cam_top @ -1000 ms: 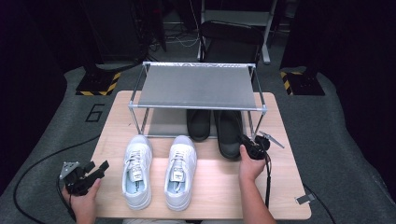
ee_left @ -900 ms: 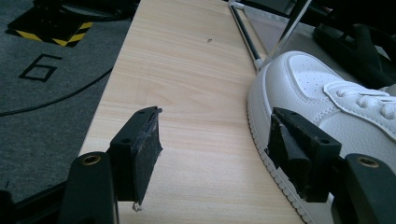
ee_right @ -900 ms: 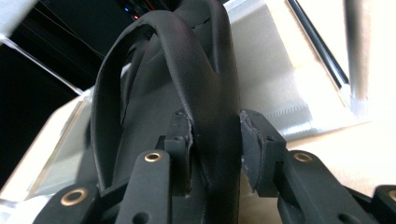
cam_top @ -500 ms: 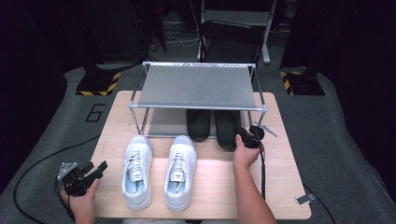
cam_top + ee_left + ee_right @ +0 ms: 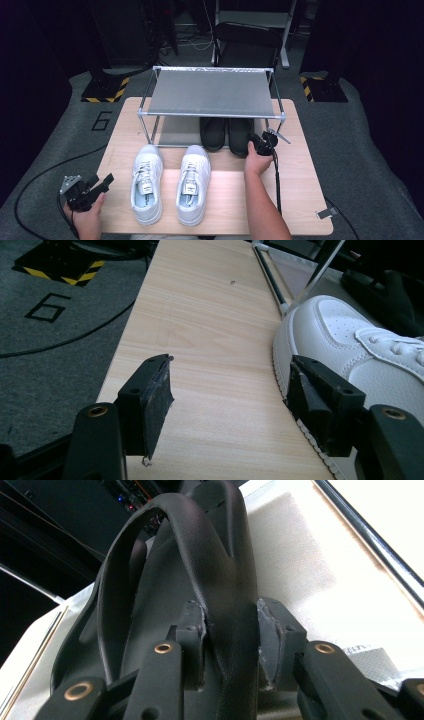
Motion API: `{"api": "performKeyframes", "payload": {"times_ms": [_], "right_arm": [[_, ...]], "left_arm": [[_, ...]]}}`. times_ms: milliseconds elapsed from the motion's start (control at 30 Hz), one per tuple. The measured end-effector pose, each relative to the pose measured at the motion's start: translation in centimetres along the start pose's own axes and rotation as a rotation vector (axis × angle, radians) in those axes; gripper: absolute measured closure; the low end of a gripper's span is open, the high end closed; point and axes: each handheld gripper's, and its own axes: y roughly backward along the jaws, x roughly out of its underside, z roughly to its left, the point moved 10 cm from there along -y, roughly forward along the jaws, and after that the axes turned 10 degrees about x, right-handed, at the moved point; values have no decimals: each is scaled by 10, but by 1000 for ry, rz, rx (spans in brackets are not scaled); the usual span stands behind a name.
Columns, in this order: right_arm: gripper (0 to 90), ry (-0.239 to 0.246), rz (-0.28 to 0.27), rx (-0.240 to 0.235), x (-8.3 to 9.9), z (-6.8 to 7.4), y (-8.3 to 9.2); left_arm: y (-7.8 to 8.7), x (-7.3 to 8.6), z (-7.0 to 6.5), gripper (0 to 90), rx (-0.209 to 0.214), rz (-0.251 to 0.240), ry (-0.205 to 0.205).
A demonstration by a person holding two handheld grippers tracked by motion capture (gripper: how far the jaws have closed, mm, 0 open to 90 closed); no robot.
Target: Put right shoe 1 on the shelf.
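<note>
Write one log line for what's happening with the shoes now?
right gripper: shut on black shoe heel, under rack | left gripper: open, beside white shoe

From my high view, the rack's grey shelf covers the far halves of both black shoes, so I only see their heels poking out toward six o'clock. The right gripper is partly masked by my own hand, and its fingers are too small to read there. In the right gripper view, the shoe's heel runs off the top edge and its sole is out of sight. In the left gripper view, the white sneaker is cut off at three o'clock, and one finger hides its sole edge.
</note>
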Motion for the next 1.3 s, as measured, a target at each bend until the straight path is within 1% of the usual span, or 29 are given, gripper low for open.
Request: {"api": "performKeyframes", "payload": {"times_ms": [33, 100, 133, 167, 233, 300, 333, 433, 600, 667, 767, 833, 900, 1000, 1067, 1100, 1167, 1233, 1300], "right_arm": [[651, -16, 4, 3, 0, 0, 0], [651, -15, -4, 5, -1, 0, -2], [651, -19, -12, 2, -3, 0, -3], [651, -12, -15, 4, -3, 0, -4], [651, -25, -11, 4, -4, 1, -4], [650, -29, -11, -3, -5, 2, -6], [650, -20, -18, 5, -6, 1, -7], [650, -26, -23, 13, -8, 1, -9], [651, -20, -30, 30, -8, -3, -11], [651, -25, -29, 29, -8, -3, -12], [650, -29, -32, 29, -8, -3, -13], [650, -24, -34, 30, -8, -3, -13], [650, -24, -29, 38, -6, -3, -14], [645, 0, -25, 53, -4, -5, -15], [639, 4, -21, 64, -2, -6, -16], [638, 6, -15, 60, -2, -6, -17], [637, -2, -23, 55, -2, -8, -17], [638, 1, -27, 52, -1, -8, -17], [640, -21, -31, 53, -2, -7, -17]], "left_arm": [[0, 0, 0, 341, -1, -4, 1], [0, 0, 0, 341, -1, -6, 5], [0, 1, 0, 341, -1, 2, 5], [0, 1, 0, 341, -2, -6, 6], [1, 1, 1, 341, -3, -1, 1], [1, 1, 1, 341, -4, 0, 8], [1, 1, 2, 342, -5, -4, 8], [3, 2, 3, 342, -6, 5, 8], [4, 3, 4, 342, -10, -2, 8], [5, 3, 4, 342, -11, 6, 11], [6, 3, 4, 342, -13, -7, 15], [7, 4, 3, 342, -14, 1, 20], [7, 3, 4, 342, -13, -3, 10], [7, 3, 4, 342, -12, -2, 8], [7, 3, 4, 342, -13, -6, 9], [7, 3, 4, 342, -13, -5, 9], [7, 3, 4, 342, -12, -5, 10], [7, 3, 4, 342, -11, -5, 9], [6, 3, 3, 342, -12, -4, 16]]}}
